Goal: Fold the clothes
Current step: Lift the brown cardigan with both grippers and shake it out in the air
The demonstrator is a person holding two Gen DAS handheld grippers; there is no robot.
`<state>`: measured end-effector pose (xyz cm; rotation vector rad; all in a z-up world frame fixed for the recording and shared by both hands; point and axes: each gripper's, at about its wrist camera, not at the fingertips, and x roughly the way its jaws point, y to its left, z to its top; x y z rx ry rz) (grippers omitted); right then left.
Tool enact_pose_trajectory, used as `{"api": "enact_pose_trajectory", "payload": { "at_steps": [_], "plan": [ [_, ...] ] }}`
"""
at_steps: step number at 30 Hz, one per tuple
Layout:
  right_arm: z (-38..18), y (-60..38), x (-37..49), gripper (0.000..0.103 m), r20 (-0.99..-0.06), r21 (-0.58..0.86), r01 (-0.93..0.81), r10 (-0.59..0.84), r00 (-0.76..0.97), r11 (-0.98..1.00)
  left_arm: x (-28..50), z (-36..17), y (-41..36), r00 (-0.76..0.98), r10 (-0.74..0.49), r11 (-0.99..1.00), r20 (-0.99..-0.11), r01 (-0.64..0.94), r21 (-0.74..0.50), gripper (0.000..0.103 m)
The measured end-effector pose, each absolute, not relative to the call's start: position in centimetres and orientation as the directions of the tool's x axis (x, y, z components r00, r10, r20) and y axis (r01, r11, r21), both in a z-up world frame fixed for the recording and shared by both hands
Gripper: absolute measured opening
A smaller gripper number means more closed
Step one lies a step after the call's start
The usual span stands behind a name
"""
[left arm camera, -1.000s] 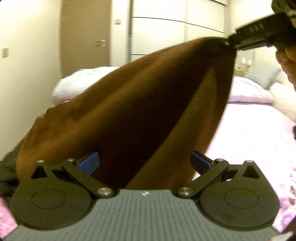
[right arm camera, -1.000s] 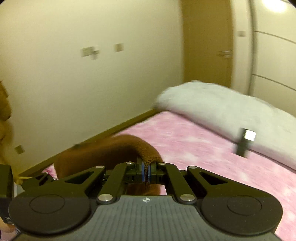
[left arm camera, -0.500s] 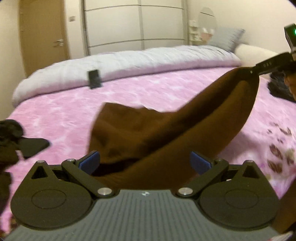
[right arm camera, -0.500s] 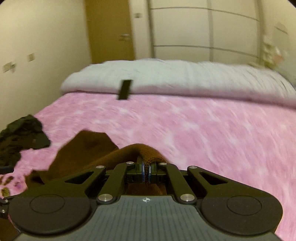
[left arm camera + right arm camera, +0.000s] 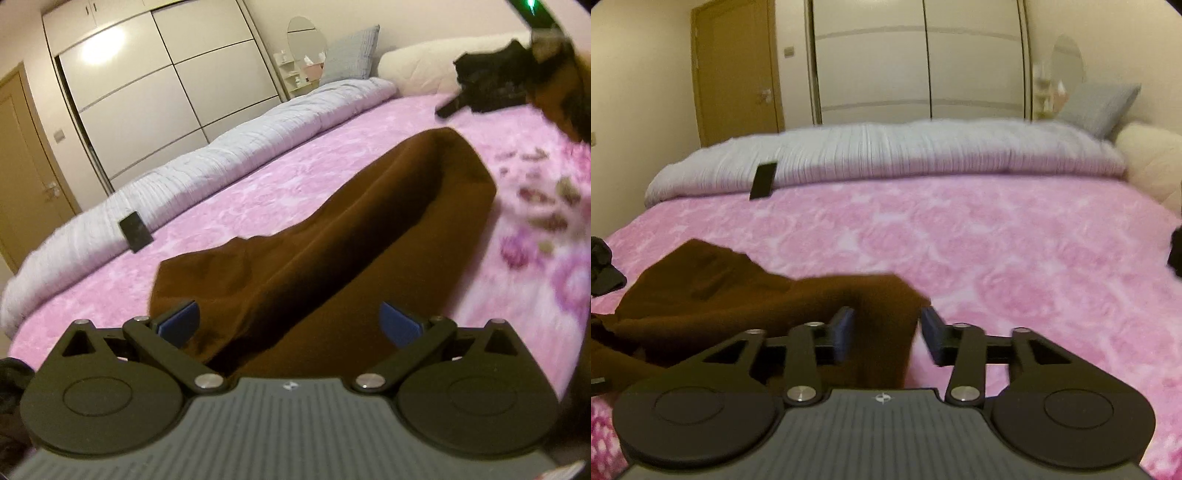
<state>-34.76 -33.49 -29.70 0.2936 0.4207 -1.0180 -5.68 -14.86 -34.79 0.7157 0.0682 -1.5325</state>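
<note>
A brown garment (image 5: 332, 236) lies in a long, creased heap on the pink bedspread (image 5: 258, 192). My left gripper (image 5: 290, 325) is open wide just above its near end, and the cloth runs between the blue pads without being pinched. In the right wrist view, my right gripper (image 5: 887, 332) is open. A fold of the brown garment (image 5: 738, 291) stands loose between its blue pads (image 5: 844, 332). The rest of the cloth spreads out to the left.
A rolled grey duvet (image 5: 886, 151) runs along the far side of the bed, with a flat black object (image 5: 763, 180) leaning on it. Dark clothes lie at the left edge (image 5: 602, 269) and near the headboard (image 5: 484, 85). Behind stand a wardrobe (image 5: 923, 62) and a door (image 5: 735, 70).
The right gripper opened and let go of the brown garment's edge. The cloth, held up high a second ago, came down onto the bed. The left gripper stayed open.
</note>
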Motion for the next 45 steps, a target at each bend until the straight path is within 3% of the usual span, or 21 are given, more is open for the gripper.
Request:
{"api": "enact_pose_trajectory", "payload": {
  "at_steps": [2,6,9,15,23,24,26,27,28,38,45],
  "plan": [
    [-29.4,-32.3,-34.8,0.063,-0.432,0.007,0.86,-0.775,0.462,0.51,-5.3,-35.1,-13.6,0.097,-0.881,-0.107,-0.464,0.913,0.394,0.102],
    [-28.7,-28.2,-34.0,0.067,-0.376,-0.058,0.821,-0.774,0.51,0.569,-4.7,-34.7,-10.3,0.152,-0.875,-0.06,-0.46,0.908,0.415,0.102],
    [-29.1,-23.9,-31.6,0.069,-0.417,-0.132,0.717,-0.695,0.586,0.684,-4.3,-34.8,-9.2,0.176,-0.864,-0.065,-0.471,0.89,0.452,0.102],
    [-32.6,-17.3,-25.7,0.074,-0.492,-0.44,0.415,-0.601,0.63,0.796,-3.4,-35.2,-7.5,0.218,-0.842,-0.09,-0.493,0.844,0.528,0.102],
    [-36.4,-17.9,-18.3,0.074,-0.57,-0.462,0.208,-0.468,0.675,0.862,1.4,-34.6,-6.8,0.265,-0.837,0.064,-0.478,0.916,0.395,0.102],
    [-36.9,-18.3,-17.2,0.072,-0.577,-0.469,0.187,-0.46,0.676,0.863,2.2,-34.5,-6.9,0.261,-0.838,0.081,-0.479,0.928,0.364,0.102],
    [-37.9,-19.3,-15.1,0.048,-0.603,-0.467,0.157,-0.443,0.663,0.87,3.2,-34.1,-6.9,0.256,-0.844,0.1,-0.47,0.938,0.332,0.102],
    [-37.8,-20.1,-14.3,0.009,-0.612,-0.449,0.163,-0.435,0.661,0.878,3.5,-33.7,-7.1,0.25,-0.849,0.099,-0.466,0.941,0.324,0.102],
    [-37.3,-20.7,-14.1,0.006,-0.605,-0.433,0.191,-0.441,0.663,0.881,3.7,-33.4,-7.3,0.24,-0.853,0.093,-0.463,0.943,0.318,0.102],
    [-21.1,-27.0,-23.9,0.002,-0.37,-0.127,0.55,-0.554,0.746,0.826,-2.9,-29.9,-12.3,0.082,-0.936,-0.057,-0.343,0.925,0.376,0.102],
    [-13.9,-25.7,-27.6,0.002,-0.241,-0.103,0.596,-0.601,0.762,0.796,-6.6,-29.1,-16.1,0.029,-0.938,-0.115,-0.344,0.913,0.392,0.102]
  ]
}}
